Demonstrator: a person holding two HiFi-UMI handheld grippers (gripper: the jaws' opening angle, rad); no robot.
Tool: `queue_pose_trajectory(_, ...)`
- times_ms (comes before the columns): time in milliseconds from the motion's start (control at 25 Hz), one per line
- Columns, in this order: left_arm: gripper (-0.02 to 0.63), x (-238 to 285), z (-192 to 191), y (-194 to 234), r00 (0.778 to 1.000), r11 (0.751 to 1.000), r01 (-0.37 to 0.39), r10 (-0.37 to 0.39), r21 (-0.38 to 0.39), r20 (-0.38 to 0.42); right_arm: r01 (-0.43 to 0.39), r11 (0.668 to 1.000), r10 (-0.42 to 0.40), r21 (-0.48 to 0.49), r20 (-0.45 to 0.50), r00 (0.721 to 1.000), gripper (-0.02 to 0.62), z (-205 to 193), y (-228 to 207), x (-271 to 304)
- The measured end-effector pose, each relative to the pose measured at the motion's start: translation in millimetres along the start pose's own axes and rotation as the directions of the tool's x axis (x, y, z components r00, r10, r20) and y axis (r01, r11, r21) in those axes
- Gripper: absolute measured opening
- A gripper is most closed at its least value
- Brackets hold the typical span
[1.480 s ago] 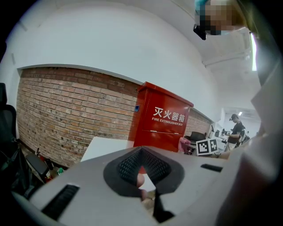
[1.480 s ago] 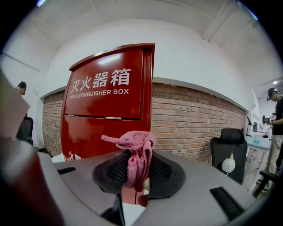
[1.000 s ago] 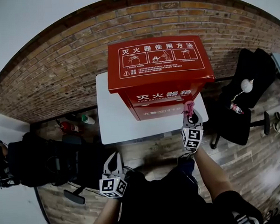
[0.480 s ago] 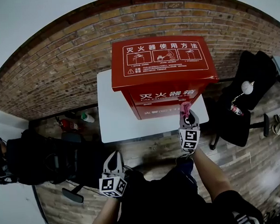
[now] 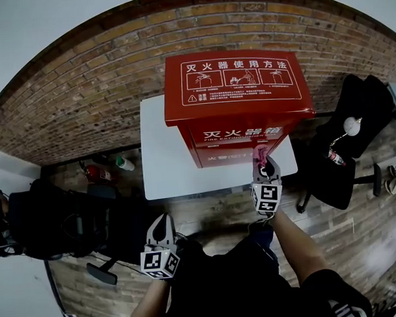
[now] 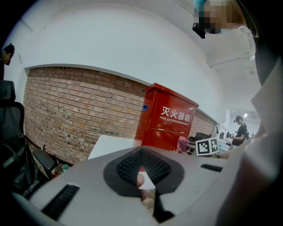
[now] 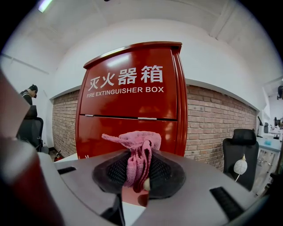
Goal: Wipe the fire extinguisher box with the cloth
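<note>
The tall red metal fire extinguisher box (image 5: 238,106) stands on the white square table (image 5: 160,170), with bare tabletop to its left. The right gripper (image 5: 265,161), clamped on the crumpled pink knitted cloth (image 7: 135,152), sits close before the box's lower front; the left gripper (image 5: 162,230), jaws together and empty, hangs well short of the table edge

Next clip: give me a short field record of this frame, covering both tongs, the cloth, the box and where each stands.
scene: red fire extinguisher box upright on a white table, brick wall behind
right tongs: shut on the pink cloth, raised at the box's lower front
cloth contact: close to the front panel; cannot tell whether it touches
left tongs: shut, nothing between them, held low, short of the table
task stage: cloth presented to the box front
</note>
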State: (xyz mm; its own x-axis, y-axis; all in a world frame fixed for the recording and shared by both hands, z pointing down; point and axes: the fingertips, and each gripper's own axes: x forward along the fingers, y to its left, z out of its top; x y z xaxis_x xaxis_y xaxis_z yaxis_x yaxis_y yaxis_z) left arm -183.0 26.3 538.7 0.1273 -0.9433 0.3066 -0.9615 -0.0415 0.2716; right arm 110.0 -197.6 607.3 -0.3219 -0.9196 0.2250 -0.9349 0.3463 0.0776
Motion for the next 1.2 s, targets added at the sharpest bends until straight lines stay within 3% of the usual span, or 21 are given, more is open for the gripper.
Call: queue_pose_trajectory(1200, 0.023, -16.2, -6.4, 25.2, 0.999, 0.998, -0.05, 0.05, -0.024, 0.008, -0.132, 0.991, 0.132, -0.016, 0.015, 0.991, 0.1, 8.6, 77.3, 12.8)
